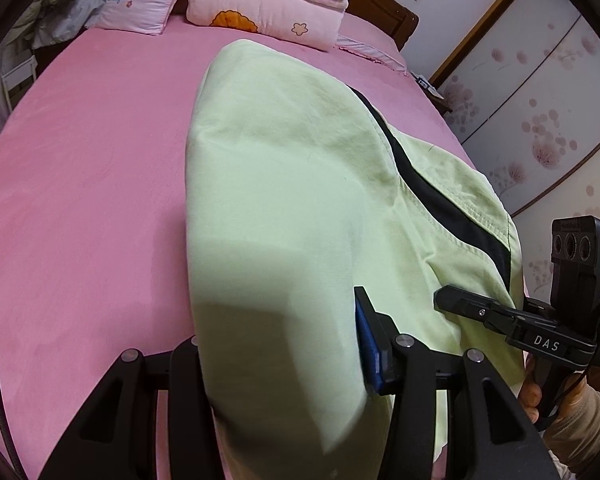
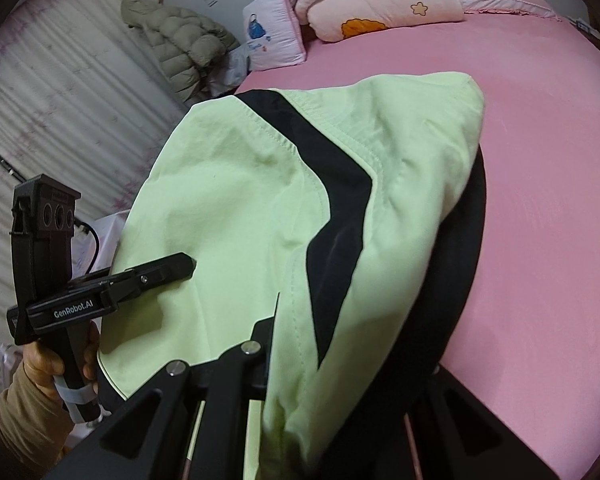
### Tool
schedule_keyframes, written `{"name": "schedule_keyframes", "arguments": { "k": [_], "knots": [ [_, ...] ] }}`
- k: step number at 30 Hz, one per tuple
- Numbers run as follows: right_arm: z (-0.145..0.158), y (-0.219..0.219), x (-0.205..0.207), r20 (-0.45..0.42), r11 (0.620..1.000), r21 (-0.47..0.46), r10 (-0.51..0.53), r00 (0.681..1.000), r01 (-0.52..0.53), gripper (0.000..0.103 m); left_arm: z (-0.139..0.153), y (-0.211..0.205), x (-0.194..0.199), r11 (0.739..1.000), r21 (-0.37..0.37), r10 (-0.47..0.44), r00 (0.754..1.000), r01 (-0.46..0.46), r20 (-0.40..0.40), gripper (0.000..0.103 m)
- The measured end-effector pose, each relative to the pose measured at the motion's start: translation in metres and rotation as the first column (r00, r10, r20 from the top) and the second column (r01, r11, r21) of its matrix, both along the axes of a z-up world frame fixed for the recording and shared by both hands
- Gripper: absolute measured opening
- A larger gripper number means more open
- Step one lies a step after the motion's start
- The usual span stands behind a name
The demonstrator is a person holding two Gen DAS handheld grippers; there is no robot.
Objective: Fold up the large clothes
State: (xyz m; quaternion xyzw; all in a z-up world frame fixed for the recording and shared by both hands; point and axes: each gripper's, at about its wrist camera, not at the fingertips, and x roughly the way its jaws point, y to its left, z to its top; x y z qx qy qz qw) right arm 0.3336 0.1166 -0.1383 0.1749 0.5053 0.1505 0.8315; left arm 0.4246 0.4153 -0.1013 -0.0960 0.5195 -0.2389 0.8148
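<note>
Both tongs, left tongs and right tongs, were clamped on the green jacket; I judged: keep tension even, lay the edge flat on the bed.

A pale green jacket with a black stripe across it and a black inner layer showing at one edge. It is bunched and doubled over, lifted at its near end, with its far end draping toward a pink bed sheet.
</note>
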Motion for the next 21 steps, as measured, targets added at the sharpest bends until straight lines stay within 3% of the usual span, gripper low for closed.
{"name": "schedule_keyframes", "arguments": {
  "k": [13, 21],
  "knots": [
    [-0.060, -0.009, 0.065, -0.008, 0.999, -0.035, -0.032, 0.999, 0.031, 0.011, -0.081, 0.003, 0.089, 0.999, -0.030, -0.011, 1.000, 0.011, -0.012, 0.047],
    [-0.082, -0.003, 0.102, -0.009, 0.998, -0.066, 0.008, 1.000, -0.008, 0.010, -0.123, 0.020, 0.112, 0.999, -0.037, 0.036, 0.999, -0.036, -0.021, 0.047]
  ]
}}
